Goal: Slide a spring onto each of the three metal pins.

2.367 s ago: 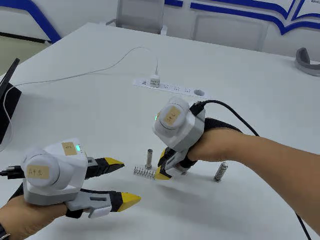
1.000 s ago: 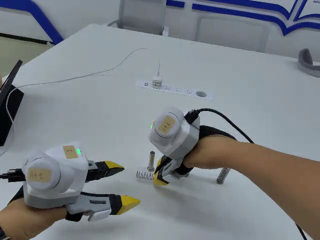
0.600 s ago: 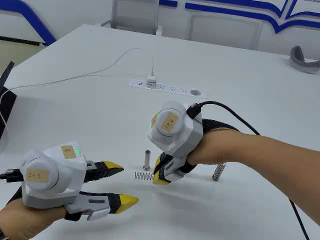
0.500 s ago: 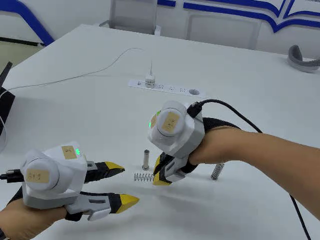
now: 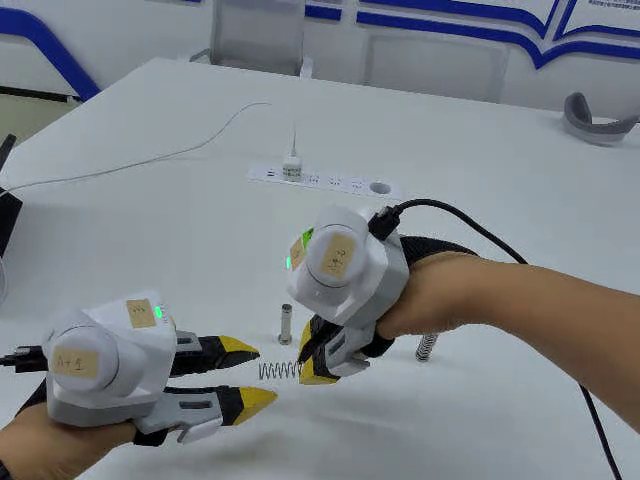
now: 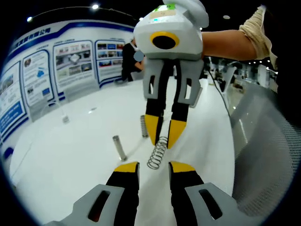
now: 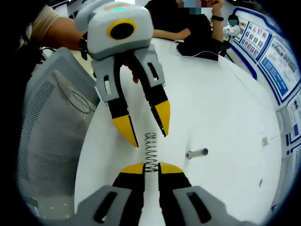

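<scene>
My right gripper is shut on one end of a loose spring, which sticks out level toward my left gripper. The left gripper stands open, its yellow tips on either side of the spring's free end without touching it. In the left gripper view the spring runs from the right gripper down toward my own jaws. In the right gripper view my tips pinch the spring. A bare metal pin stands just behind the spring. Another pin with a spring on it stands beside my right wrist.
A white power strip with a plug and a thin cable lies further back on the white table. A grey curved object rests at the far right. A black cable trails from the right gripper.
The right gripper, shut on the spring, has moved a little toward the left gripper, so the spring's free end now sits by the left tips. The head camera shifted too.
</scene>
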`<state>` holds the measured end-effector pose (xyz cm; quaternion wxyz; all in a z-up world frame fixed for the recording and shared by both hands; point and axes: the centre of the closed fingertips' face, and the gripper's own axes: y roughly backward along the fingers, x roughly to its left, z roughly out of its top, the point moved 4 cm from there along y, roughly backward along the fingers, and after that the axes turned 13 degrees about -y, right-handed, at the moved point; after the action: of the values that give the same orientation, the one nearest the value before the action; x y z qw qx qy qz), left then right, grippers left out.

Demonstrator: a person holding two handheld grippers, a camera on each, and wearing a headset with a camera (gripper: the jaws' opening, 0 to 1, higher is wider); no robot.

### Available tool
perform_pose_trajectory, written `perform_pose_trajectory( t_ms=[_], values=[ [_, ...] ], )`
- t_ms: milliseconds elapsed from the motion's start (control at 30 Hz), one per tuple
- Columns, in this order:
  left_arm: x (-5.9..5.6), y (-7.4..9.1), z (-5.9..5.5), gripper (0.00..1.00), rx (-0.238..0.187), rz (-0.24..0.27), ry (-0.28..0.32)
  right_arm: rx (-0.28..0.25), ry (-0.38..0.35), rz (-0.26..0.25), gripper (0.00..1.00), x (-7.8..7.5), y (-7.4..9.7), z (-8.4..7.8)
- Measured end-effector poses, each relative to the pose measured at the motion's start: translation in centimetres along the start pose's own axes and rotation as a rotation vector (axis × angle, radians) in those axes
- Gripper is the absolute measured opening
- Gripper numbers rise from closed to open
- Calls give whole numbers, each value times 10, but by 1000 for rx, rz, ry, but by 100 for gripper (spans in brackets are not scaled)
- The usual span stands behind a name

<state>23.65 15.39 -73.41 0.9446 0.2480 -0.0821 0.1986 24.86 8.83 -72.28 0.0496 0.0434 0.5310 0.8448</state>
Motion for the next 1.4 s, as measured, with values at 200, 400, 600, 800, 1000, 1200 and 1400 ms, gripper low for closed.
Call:
perform_pose_trajectory(
  t_ms=[200,400,600,800,1000,1200,1400],
  values=[
    [-4,-1,2,16,-4,-17,-18,2,13,0,12,3,1,-1],
    [-7,-1,3,12,-5,-27,-21,4,16,5,12,5,2,-3],
    [-6,1,4,12,-8,-35,-25,-12,13,4,12,6,-1,-4],
    [-6,2,9,12,-20,-42,-30,-27,1,5,11,6,-3,-5],
    [-6,2,16,11,-44,-42,-33,-44,-16,6,11,5,-6,-7],
    [-3,3,24,11,-78,-35,-13,-75,-48,14,11,4,-7,-6],
    [2,3,33,11,-124,-24,26,-111,-78,23,12,3,-7,-2]
  ],
)
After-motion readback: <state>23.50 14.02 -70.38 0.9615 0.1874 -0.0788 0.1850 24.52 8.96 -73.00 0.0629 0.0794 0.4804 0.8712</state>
